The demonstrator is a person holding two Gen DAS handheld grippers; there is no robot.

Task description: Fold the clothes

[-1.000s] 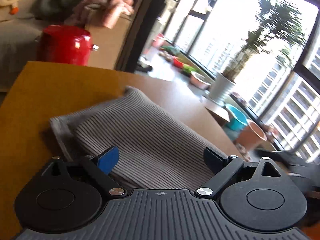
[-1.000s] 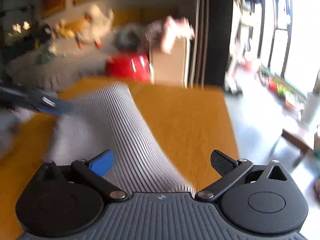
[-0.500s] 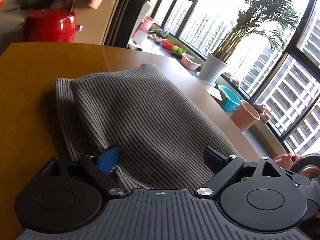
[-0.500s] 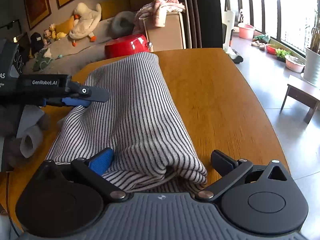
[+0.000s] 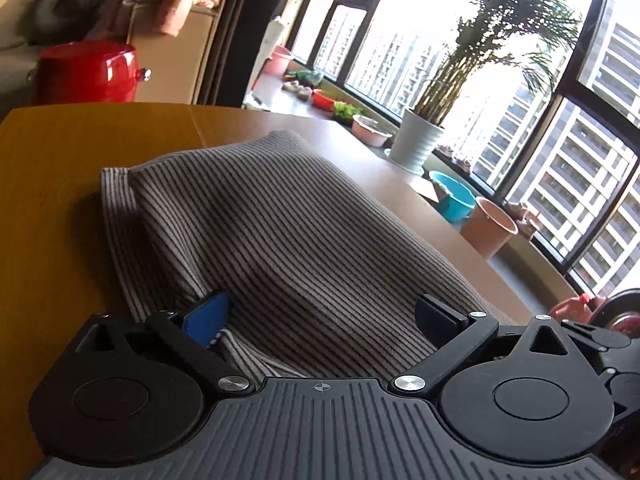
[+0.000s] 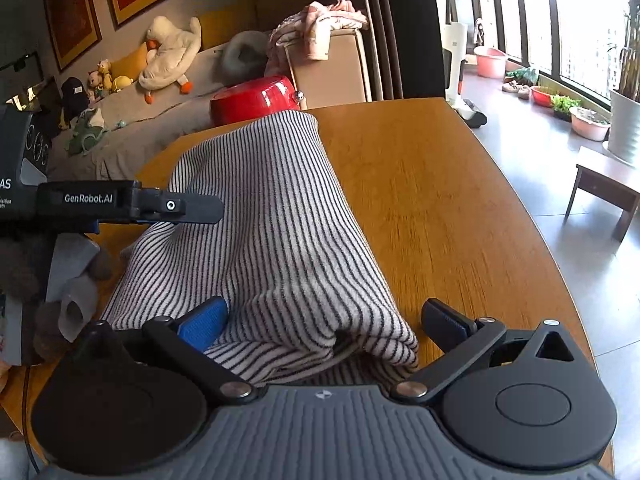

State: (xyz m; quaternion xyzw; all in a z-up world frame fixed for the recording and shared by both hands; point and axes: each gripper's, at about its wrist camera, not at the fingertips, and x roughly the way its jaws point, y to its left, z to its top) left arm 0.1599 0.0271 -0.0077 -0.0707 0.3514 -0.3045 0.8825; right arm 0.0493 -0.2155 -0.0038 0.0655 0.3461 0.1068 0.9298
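1. The left claw (image 5: 322, 314) has its jaws spread wide and still opening. The folded cloth lies between them, but the pads do not press on it: the blue pad (image 5: 206, 316) sits at the edge of a fold and the black pad (image 5: 438, 315) rests over the cloth's far side.
2. The right claw (image 6: 324, 318) also stands wide apart. Its blue pad (image 6: 204, 318) lies against the cloth's near edge, and its black pad (image 6: 444, 318) is just clear of the fold, over bare wood.
3. The striped cloth (image 6: 272, 224) starts right under both claws and runs away from them as a long, thick folded bundle with its layers stacked. It lies flat on the wooden table (image 6: 432, 208).
4. In the right claw's view, the left claw shows from the side at the left edge, with its finger (image 6: 184, 206) reaching over the cloth's left border.
5. Beyond the cloth's far end, past the table's edge, stands a red pot (image 6: 256, 98).
6. Further back is a sofa (image 6: 132, 128) with soft toys (image 6: 172, 56) on it, and a cardboard box (image 6: 328, 68) draped with pink clothes.
7. To the right of the claws are tall windows, a potted plant (image 5: 418, 142) and plastic basins (image 5: 454, 198) along the sill.
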